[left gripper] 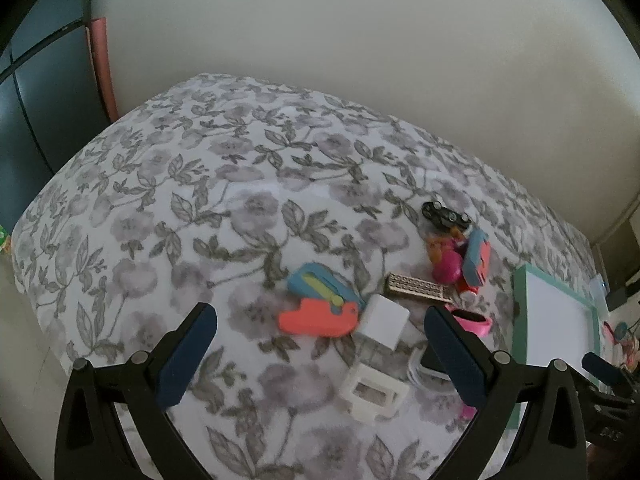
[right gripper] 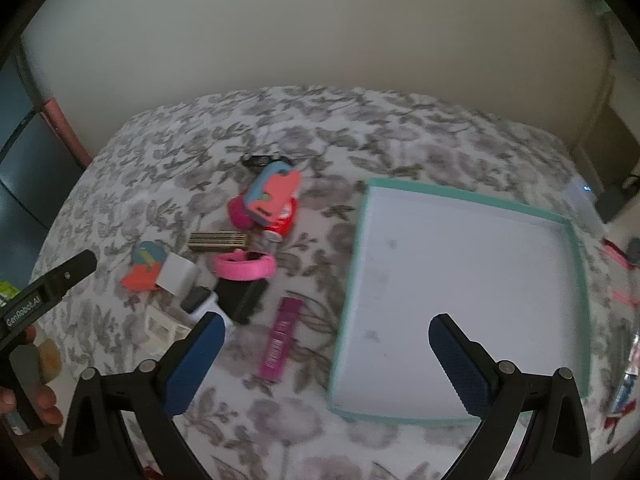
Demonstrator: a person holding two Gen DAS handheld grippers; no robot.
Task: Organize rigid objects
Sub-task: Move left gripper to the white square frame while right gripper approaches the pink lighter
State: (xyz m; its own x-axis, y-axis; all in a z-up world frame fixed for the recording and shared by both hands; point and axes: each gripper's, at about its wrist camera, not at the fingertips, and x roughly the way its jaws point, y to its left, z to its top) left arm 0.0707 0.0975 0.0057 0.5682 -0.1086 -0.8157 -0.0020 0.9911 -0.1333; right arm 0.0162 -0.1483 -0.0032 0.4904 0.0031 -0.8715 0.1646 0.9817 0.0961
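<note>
Teal-rimmed tray [right gripper: 576,248] lies on the flowered bedspread [left gripper: 168,184], its white floor bare, with the small things heaped just to its left: a pink band [right gripper: 245,266], a white block [left gripper: 385,320], a magenta bar [right gripper: 280,340]. Both claws, left claw [left gripper: 320,354] and right claw [right gripper: 327,364], hang spread wide and grasp nothing.

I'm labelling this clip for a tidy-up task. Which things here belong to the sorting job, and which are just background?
Job:
teal tray, empty
pink band
magenta bar
white block
white frame
coral and blue toy
gold strip

Background:
floral bedcover
wall
dark cabinet
</note>
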